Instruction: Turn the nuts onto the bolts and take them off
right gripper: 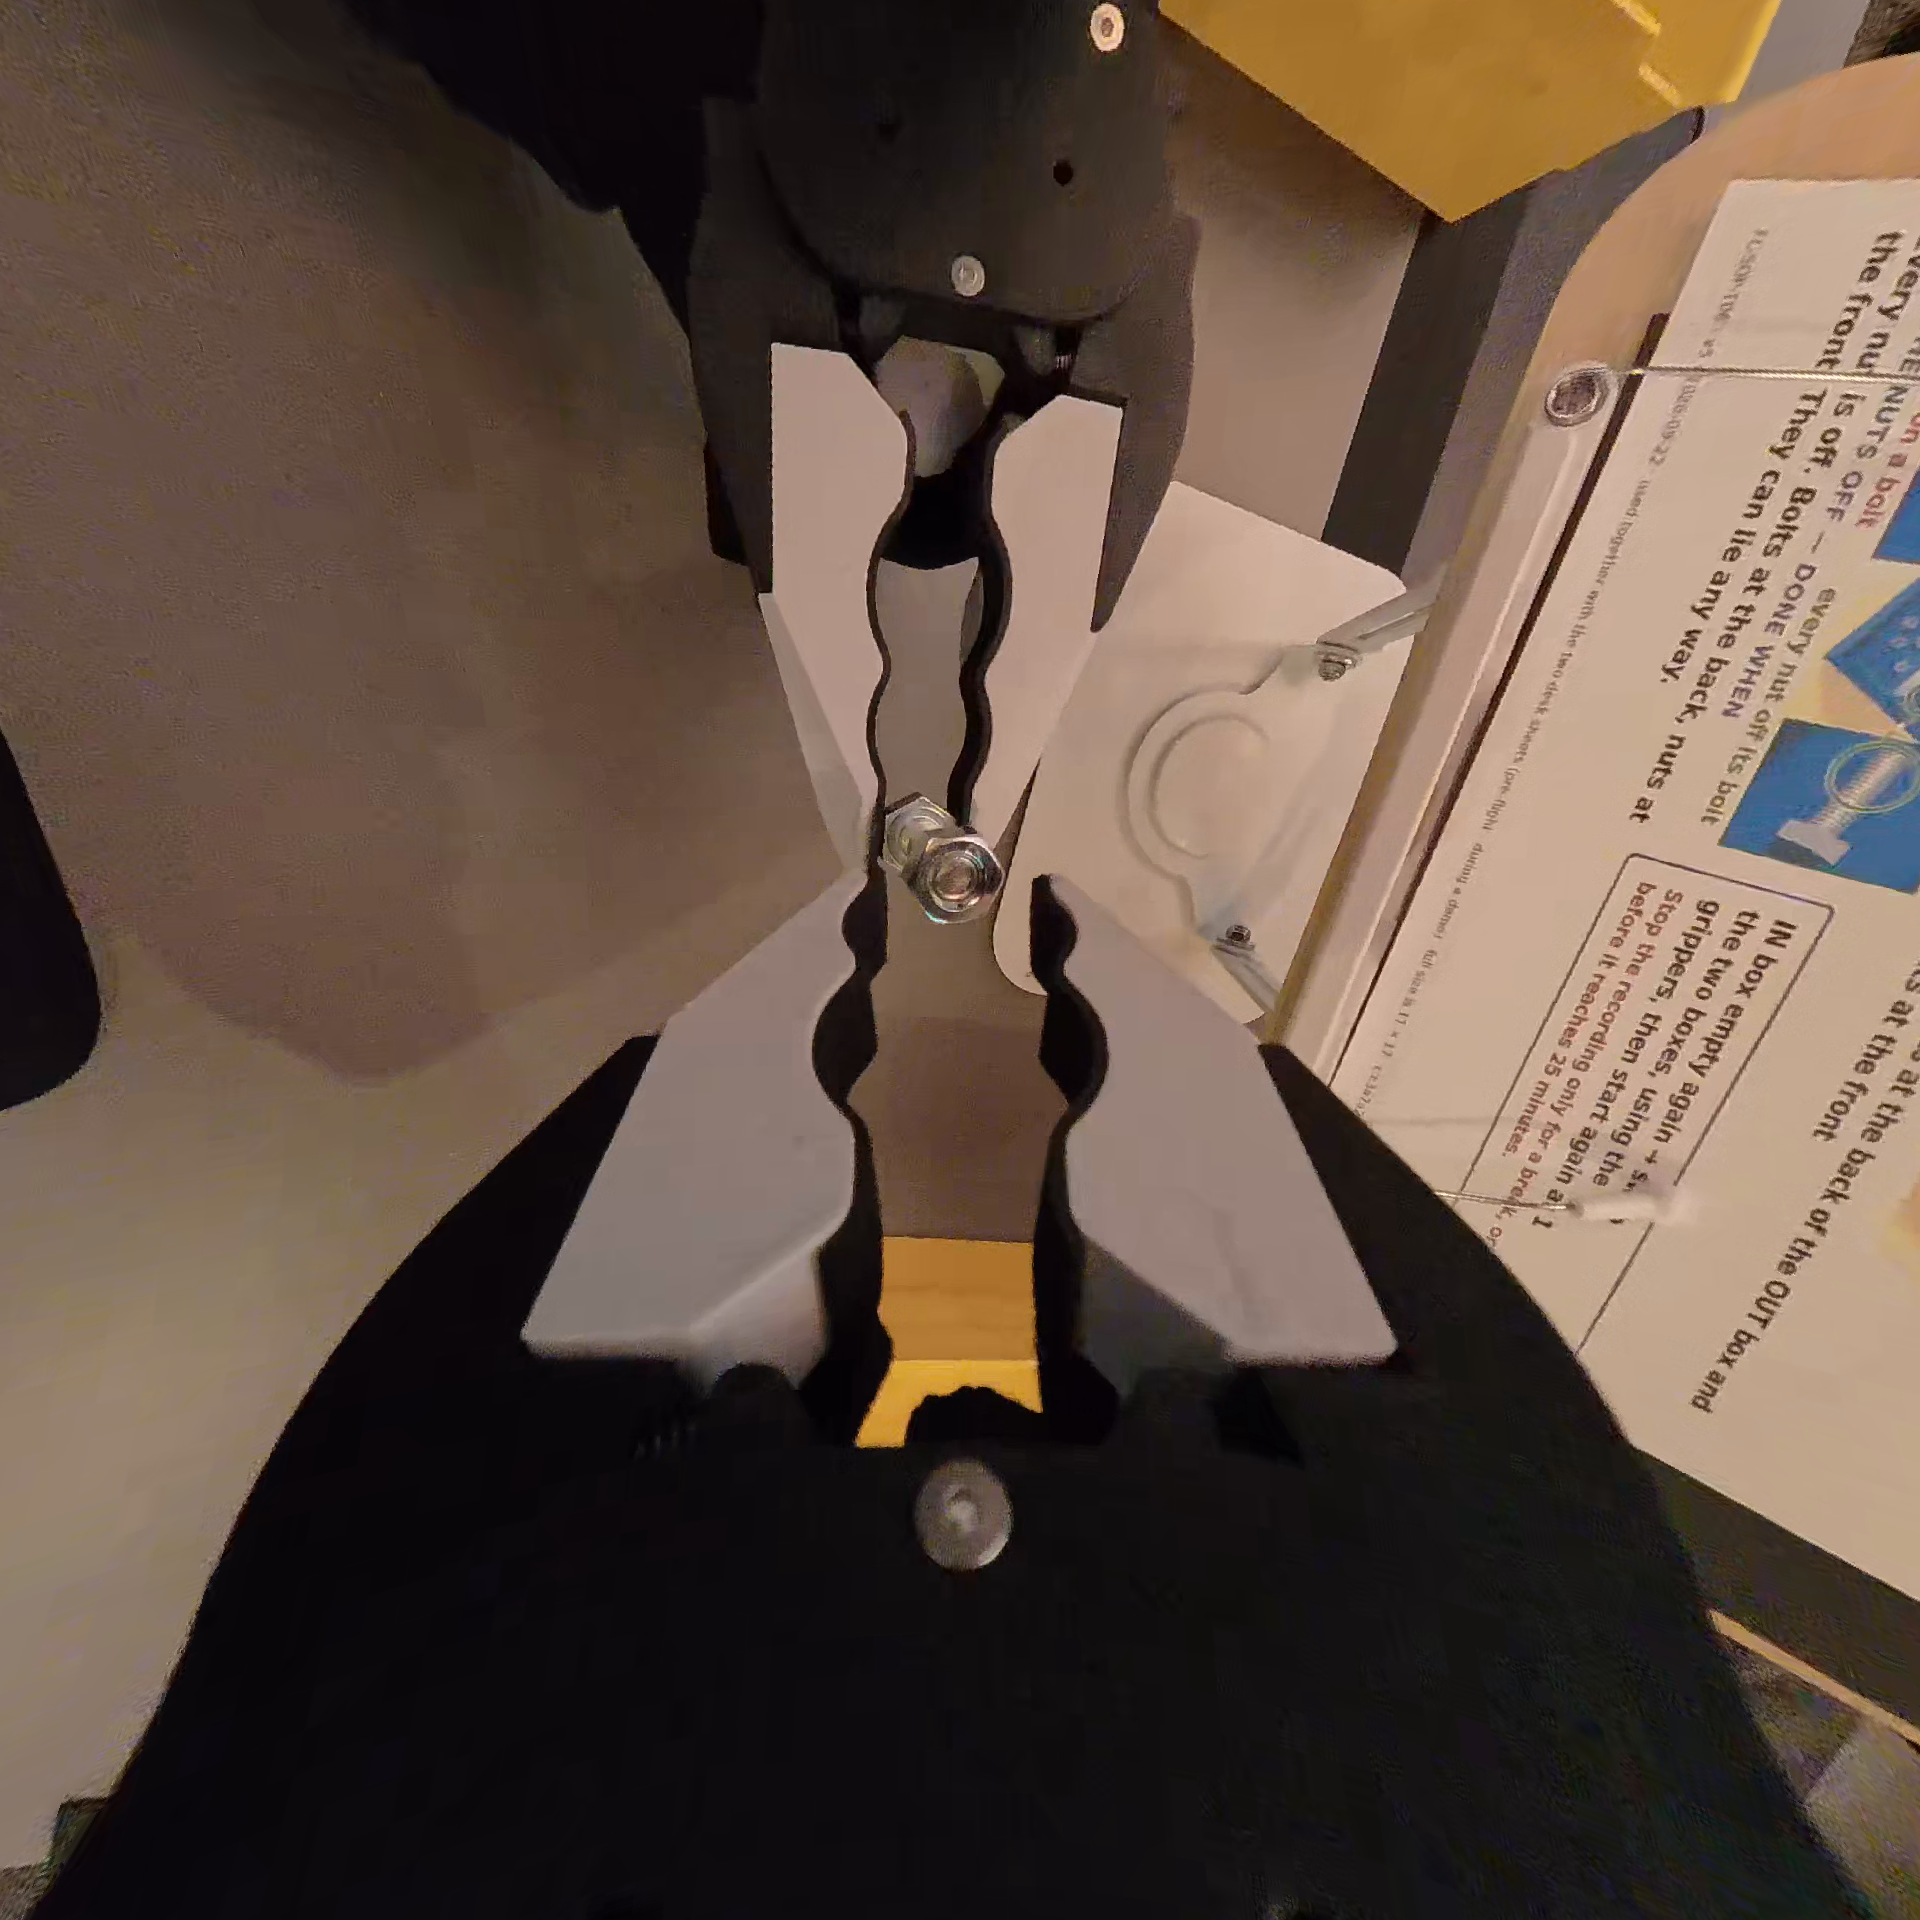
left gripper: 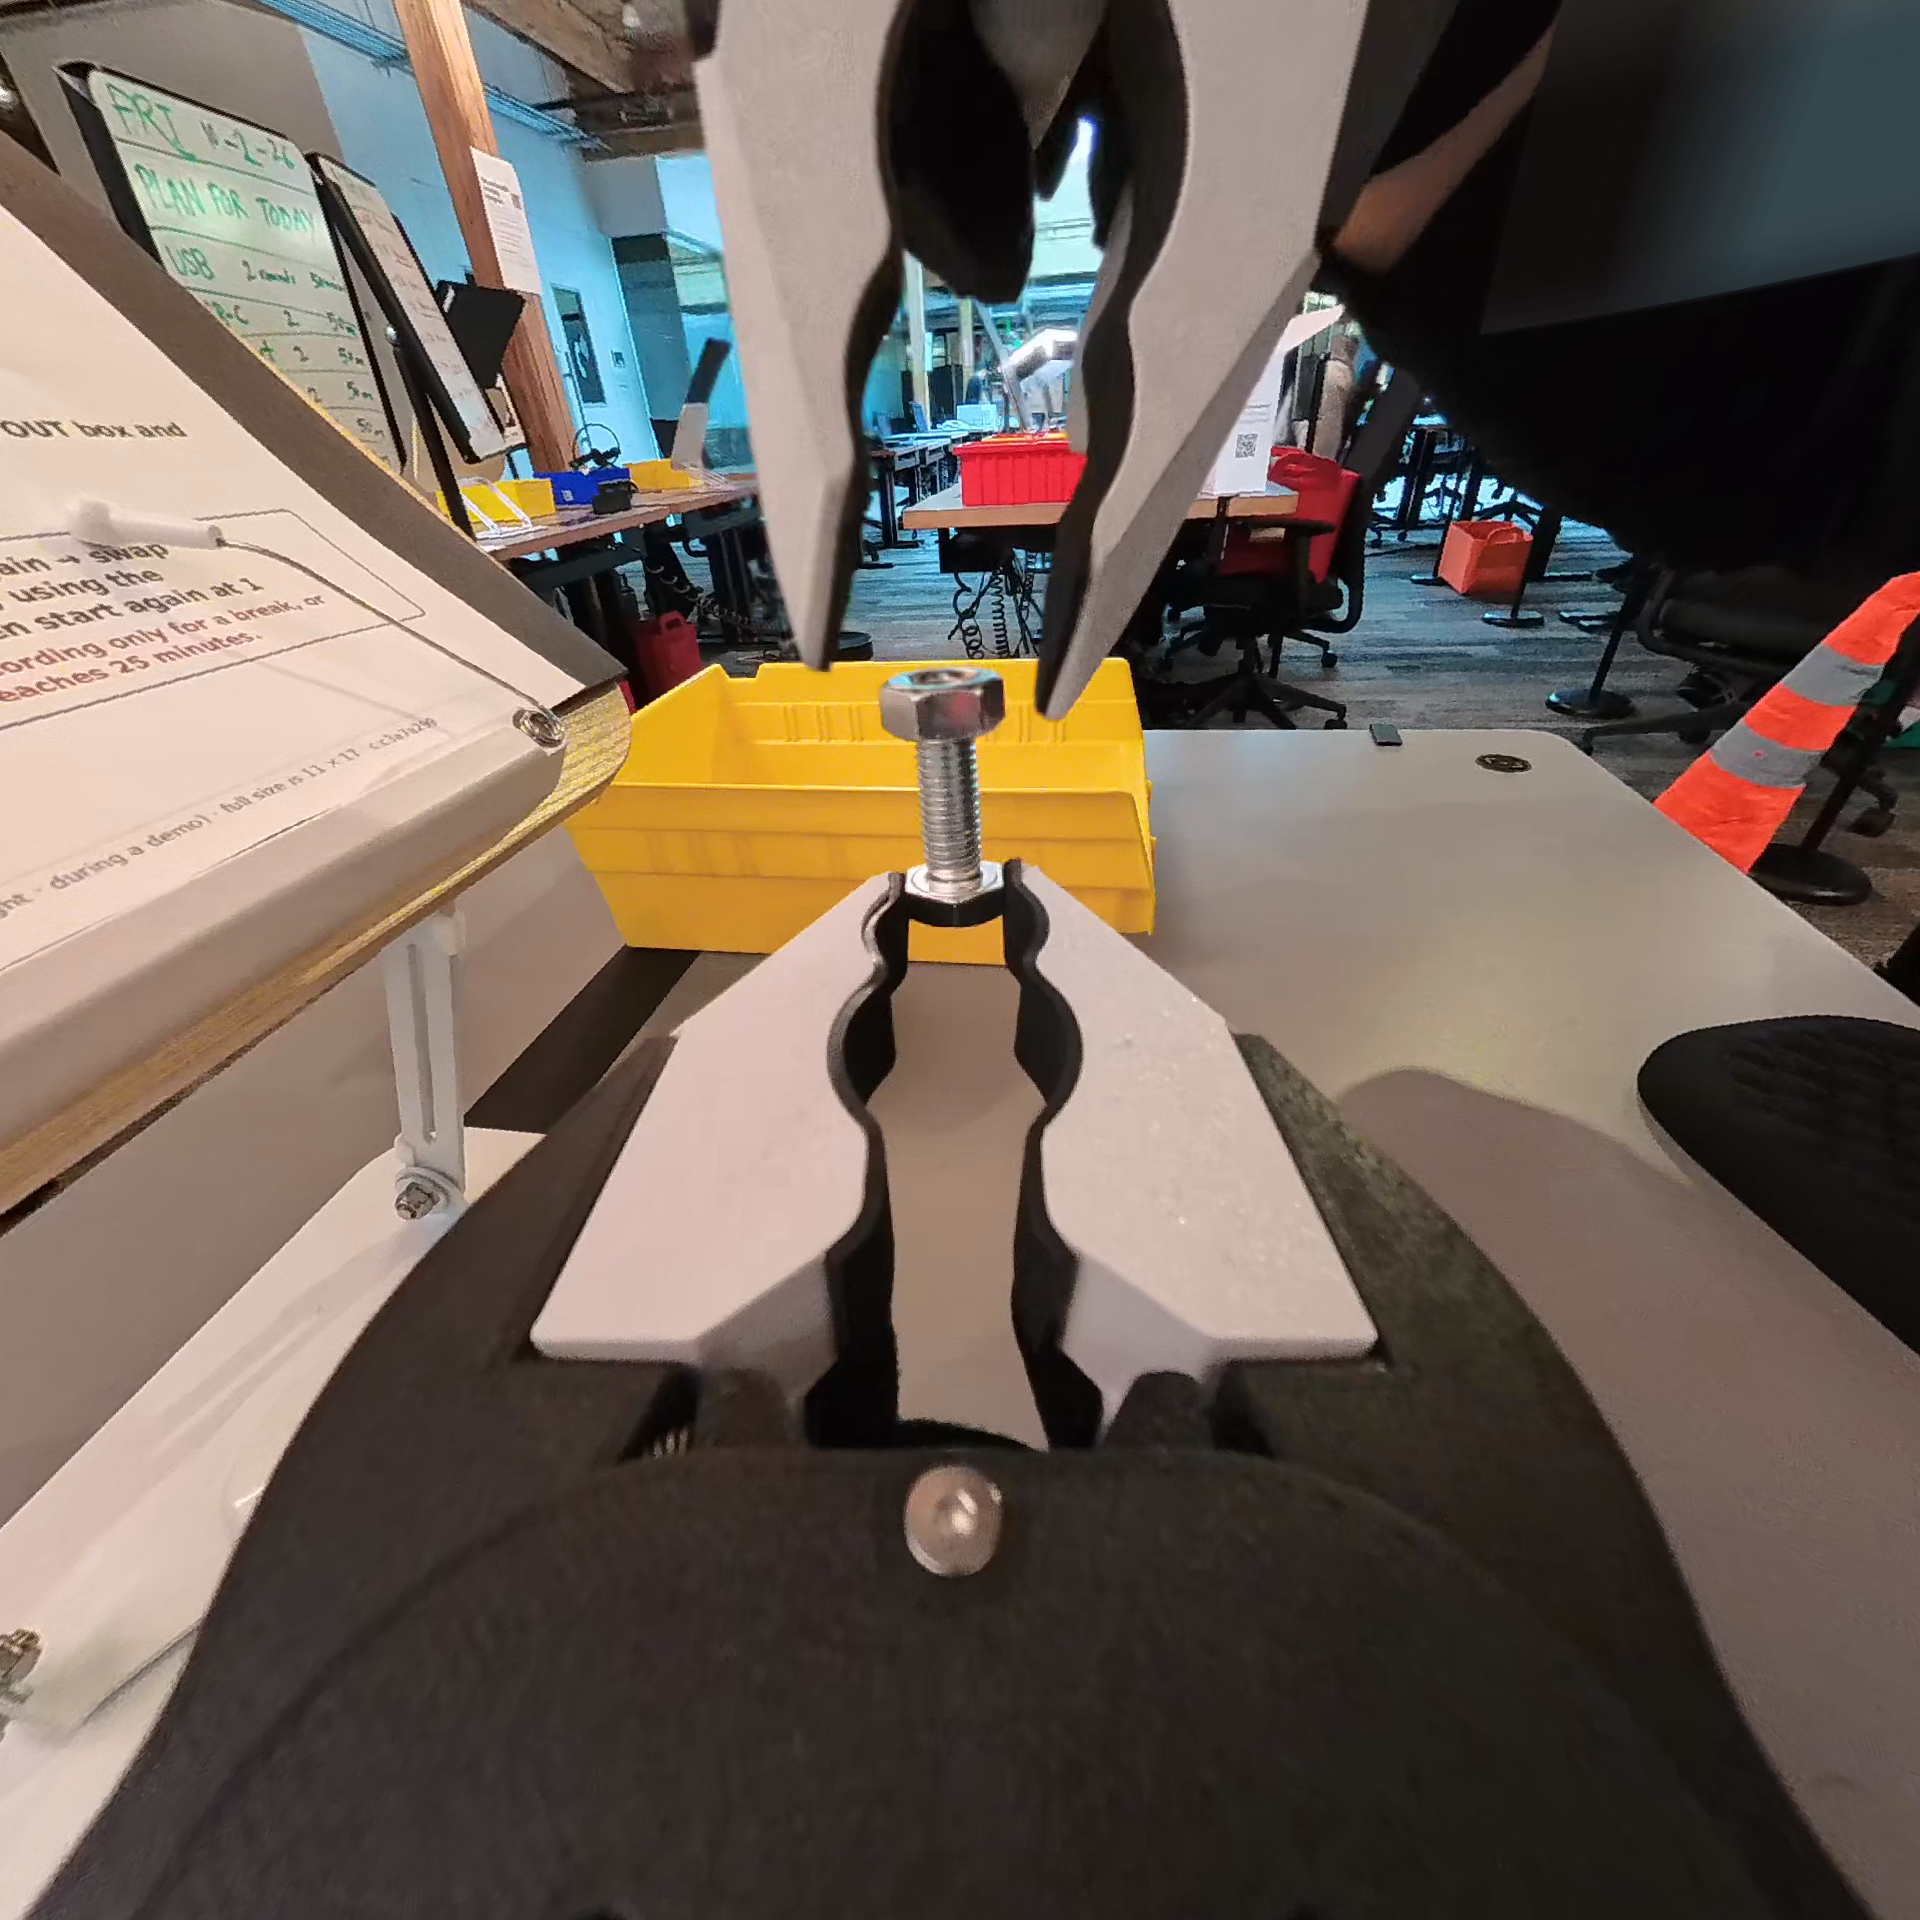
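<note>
A: What's at the far left?
B: A slanted white instruction board with a wooden edge (left gripper: 260, 748), on a white bracket. Just right of it, a yellow plastic bin (left gripper: 831, 821) sits on the grey table (left gripper: 1455, 914).

A: And the bolt?
B: The shiny threaded steel bolt (left gripper: 951, 810) stands upright in front of the bin. The left gripper (left gripper: 951, 894) has its jaws clenched on the bolt's lower end, where a hex piece sits between the tips. I can't tell whether that is the bolt's head or a second nut.

A: The nut?
B: A silver hex nut (left gripper: 942, 701) sits at the top of the bolt's thread.

A: The other tool?
B: The right gripper (left gripper: 930, 681) comes down from above with its jaws released, its tips on either side of the nut and not pressing it. In its own view, the right gripper (right gripper: 956, 894) shows the same gap.

A: Farther right?
B: An orange traffic cone with grey bands (left gripper: 1797, 727) leans beyond the table's edge.
</note>
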Demonstrator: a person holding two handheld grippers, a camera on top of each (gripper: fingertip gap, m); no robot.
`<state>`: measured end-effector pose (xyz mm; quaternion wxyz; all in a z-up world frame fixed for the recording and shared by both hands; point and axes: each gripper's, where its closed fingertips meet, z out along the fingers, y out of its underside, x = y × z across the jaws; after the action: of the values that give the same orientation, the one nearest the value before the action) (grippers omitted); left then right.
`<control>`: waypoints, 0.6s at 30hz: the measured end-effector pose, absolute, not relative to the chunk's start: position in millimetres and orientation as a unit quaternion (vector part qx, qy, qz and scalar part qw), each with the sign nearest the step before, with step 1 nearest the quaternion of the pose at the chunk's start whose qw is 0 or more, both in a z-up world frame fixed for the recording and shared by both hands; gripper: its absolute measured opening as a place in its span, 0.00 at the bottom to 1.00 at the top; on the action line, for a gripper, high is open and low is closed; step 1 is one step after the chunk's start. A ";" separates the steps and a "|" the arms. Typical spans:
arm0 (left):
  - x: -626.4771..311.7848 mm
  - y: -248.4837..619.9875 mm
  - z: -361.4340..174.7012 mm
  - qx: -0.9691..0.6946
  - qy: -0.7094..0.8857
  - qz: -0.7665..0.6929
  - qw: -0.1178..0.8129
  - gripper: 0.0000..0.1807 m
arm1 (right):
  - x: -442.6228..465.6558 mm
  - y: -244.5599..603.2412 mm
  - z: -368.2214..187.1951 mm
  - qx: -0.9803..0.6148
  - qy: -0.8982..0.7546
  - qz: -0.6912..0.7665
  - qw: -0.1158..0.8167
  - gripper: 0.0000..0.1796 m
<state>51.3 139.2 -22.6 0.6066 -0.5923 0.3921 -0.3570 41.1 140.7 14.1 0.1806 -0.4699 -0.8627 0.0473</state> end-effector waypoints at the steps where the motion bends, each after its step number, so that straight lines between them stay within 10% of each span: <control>1: 51.5 139.0 -22.4 -0.592 0.392 -0.357 0.607 0.09 | 41.6 141.1 12.9 -0.465 -0.866 0.043 0.180 0.12; 13: 51.6 141.4 -27.6 -0.599 0.394 -0.347 0.605 0.09 | 40.8 138.8 7.6 -0.671 -0.724 0.126 0.099 0.10; 18: 51.9 140.1 -24.7 -0.595 0.392 -0.352 0.607 0.09 | 41.7 149.9 13.8 -0.616 -0.771 0.081 0.141 0.27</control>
<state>51.9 140.1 -24.7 0.6066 -0.5949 0.3923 -0.3524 41.7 149.9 13.8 0.1411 -0.6156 -0.7711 0.0810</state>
